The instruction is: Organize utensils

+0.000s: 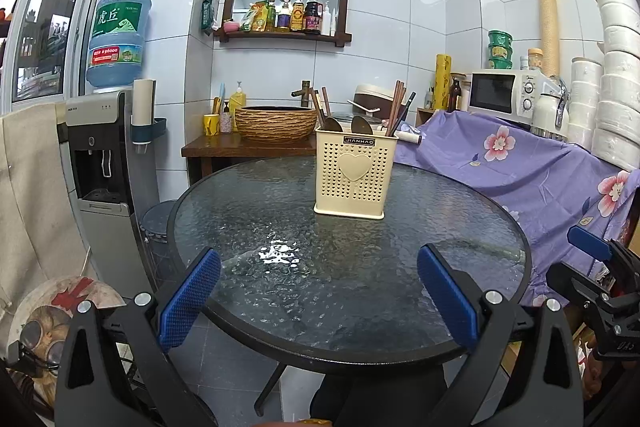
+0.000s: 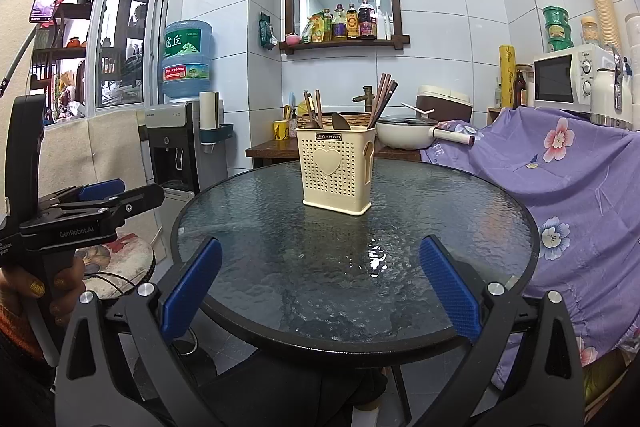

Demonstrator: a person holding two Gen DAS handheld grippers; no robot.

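A cream perforated utensil holder (image 1: 354,175) with a heart on its front stands upright on the round glass table (image 1: 280,307). It holds brown chopsticks (image 1: 398,101) and dark spoons (image 1: 332,125). It also shows in the right wrist view (image 2: 336,173), with chopsticks (image 2: 382,99) and spoons (image 2: 340,122). My left gripper (image 1: 318,297) is open and empty above the table's near edge. My right gripper (image 2: 320,291) is open and empty, also at the near edge. The right gripper shows at the far right of the left wrist view (image 1: 592,283); the left gripper shows at the left of the right wrist view (image 2: 100,203).
A water dispenser (image 1: 106,163) stands left of the table. A counter behind holds a woven basin (image 1: 276,123). A purple floral cloth (image 1: 540,167) covers things at the right, with a microwave (image 1: 504,95) above. A white pot (image 2: 404,135) sits behind the holder.
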